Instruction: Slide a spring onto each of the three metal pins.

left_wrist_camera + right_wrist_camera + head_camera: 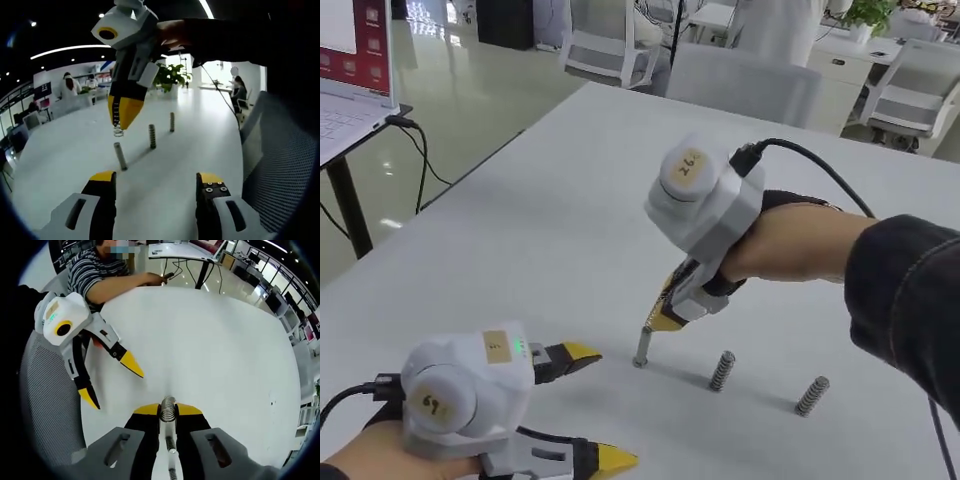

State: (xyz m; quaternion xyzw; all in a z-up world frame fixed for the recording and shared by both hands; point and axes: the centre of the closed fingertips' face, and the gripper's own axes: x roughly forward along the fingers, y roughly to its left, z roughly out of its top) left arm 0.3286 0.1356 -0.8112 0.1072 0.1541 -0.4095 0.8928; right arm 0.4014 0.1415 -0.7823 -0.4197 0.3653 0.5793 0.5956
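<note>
My right gripper (665, 318) is shut on a small metal spring (117, 119) and holds it tilted just above a bare metal pin (642, 348), the leftmost of three. The spring's lower end hangs a little above the pin's (120, 156) top. In the right gripper view the spring (169, 411) sits pinched between the yellow fingertips. The middle pin (722, 371) and the right pin (811, 396) each carry a spring. My left gripper (595, 405) rests low at the near left, open and holding nothing, with its jaws (156, 180) pointing at the pins.
The white table (550, 220) stretches wide around the pins. Grey chairs (745, 80) stand past its far edge and a laptop (350, 60) sits on a stand at the far left. A person in a striped top (100, 275) sits at the table's edge.
</note>
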